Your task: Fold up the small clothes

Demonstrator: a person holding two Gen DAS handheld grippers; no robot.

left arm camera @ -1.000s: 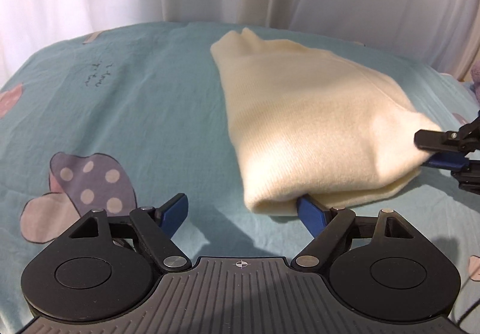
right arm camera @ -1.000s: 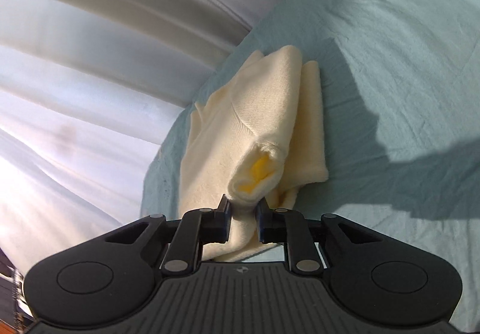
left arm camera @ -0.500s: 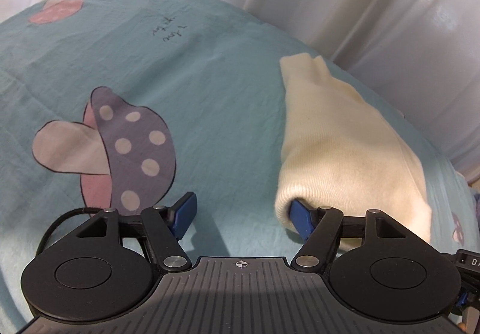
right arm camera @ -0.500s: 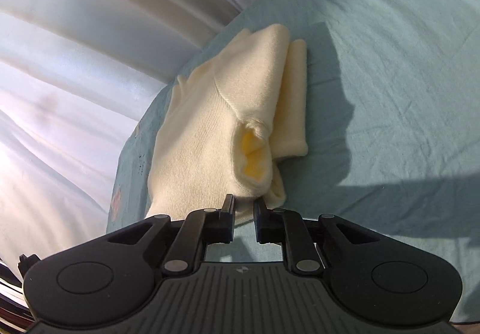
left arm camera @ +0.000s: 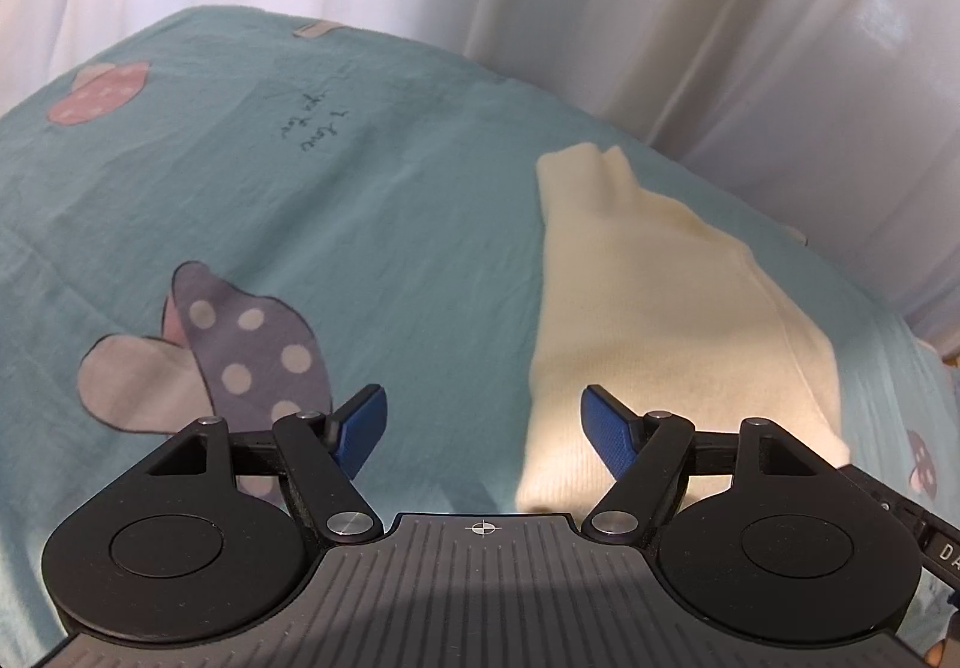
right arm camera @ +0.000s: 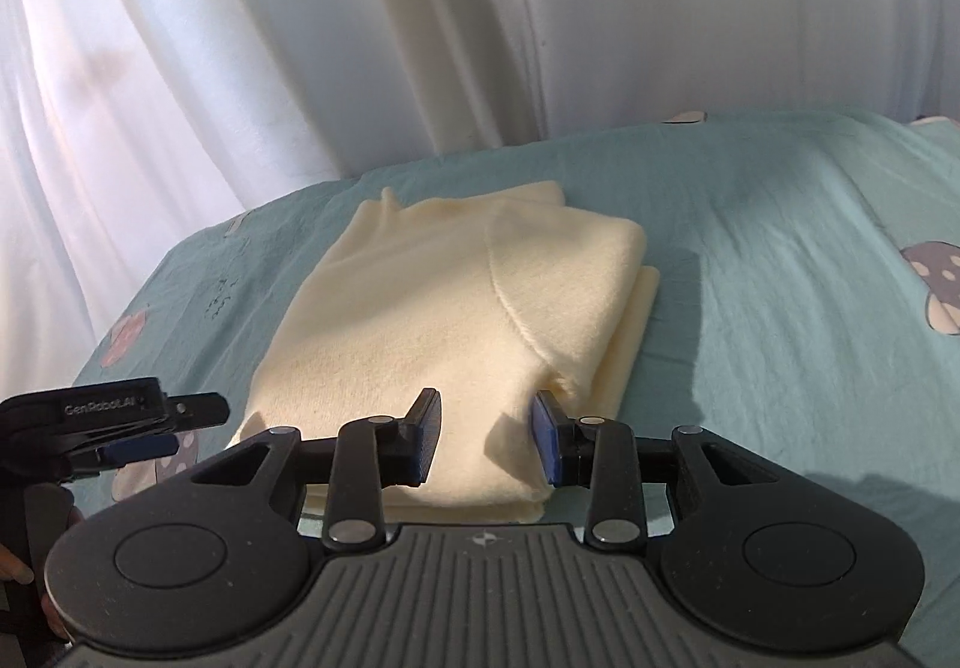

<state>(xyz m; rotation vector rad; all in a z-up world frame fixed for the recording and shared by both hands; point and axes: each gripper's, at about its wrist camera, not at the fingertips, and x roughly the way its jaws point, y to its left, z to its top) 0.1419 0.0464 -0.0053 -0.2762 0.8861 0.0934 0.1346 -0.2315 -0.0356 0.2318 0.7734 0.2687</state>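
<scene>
Cream garment [right arm camera: 444, 308] folded on sheet [left arm camera: 300, 224], free of both spread hand-held grippers, left [right arm camera: 198, 419] lettered "GenRobot.AI"

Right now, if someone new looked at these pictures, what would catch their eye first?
The folded cream sweater lying on the teal bedsheet, with white curtains behind it. Next, the spotted mushroom print on the sheet, left of the sweater. Both the right gripper and the left gripper stand open, holding nothing.

The folded garment [right arm camera: 444, 320] lies on the bed [right arm camera: 780, 308] near its far edge, curtains [right arm camera: 420, 8] behind; the left gripper [right arm camera: 174, 428] sits to its left.
</scene>
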